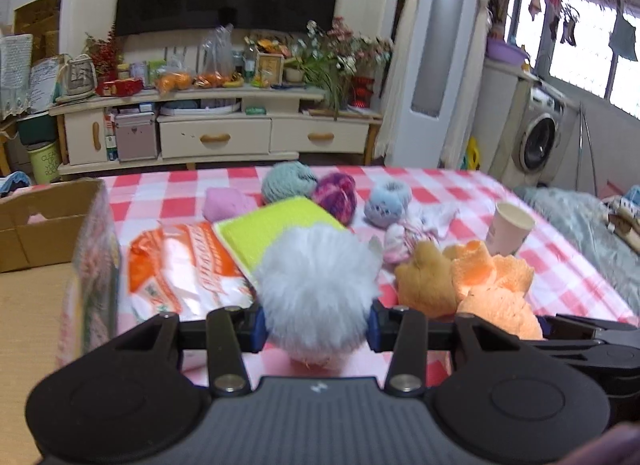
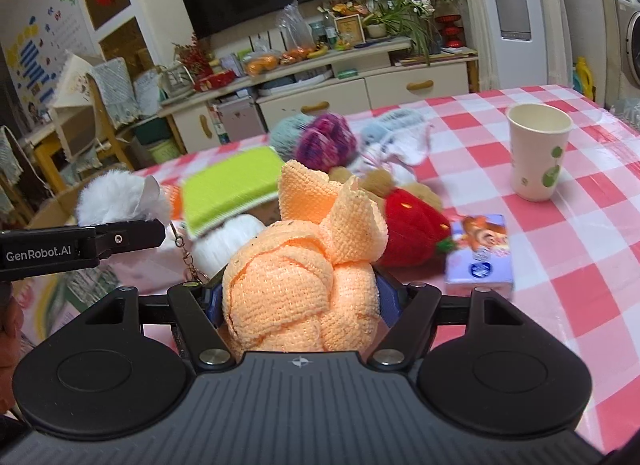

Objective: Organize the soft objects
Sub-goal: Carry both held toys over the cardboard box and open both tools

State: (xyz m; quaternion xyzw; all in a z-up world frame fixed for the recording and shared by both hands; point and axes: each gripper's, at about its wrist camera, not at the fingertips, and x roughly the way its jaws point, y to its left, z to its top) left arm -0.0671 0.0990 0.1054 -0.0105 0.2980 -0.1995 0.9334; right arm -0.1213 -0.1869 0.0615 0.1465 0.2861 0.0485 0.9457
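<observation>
Two grippers are each carrying one soft item above the checked tablecloth (image 2: 560, 265); the left gripper (image 1: 316, 323) is clenching a white fur pompom (image 1: 316, 289) between its blue pads, the fluff bulging out over both fingers; the right gripper (image 2: 298, 301) is squeezing a knotted orange knit cloth (image 2: 288, 289), its loose ends standing up above the knot. In the right wrist view a small chain with a ring is hanging from the pompom. Both items are looking very light, compressible and unbreakable; the pompom is likely gripping best through its dense core, since the fur alone may slip; the cloth is likely holding best at the knot, the loose ends being floppy. A cardboard box (image 1: 48, 217) is standing at the table's left edge, probably the destination. Still lying on the cloth: a green sponge (image 1: 276, 225), three yarn balls (image 1: 288, 183), a pink pad (image 1: 228, 203), a red strawberry plush (image 2: 416, 225), a brown plush (image 1: 424, 281), a tissue pack (image 2: 480, 253); a paper cup (image 2: 538, 153) is standing upright, well apart.
</observation>
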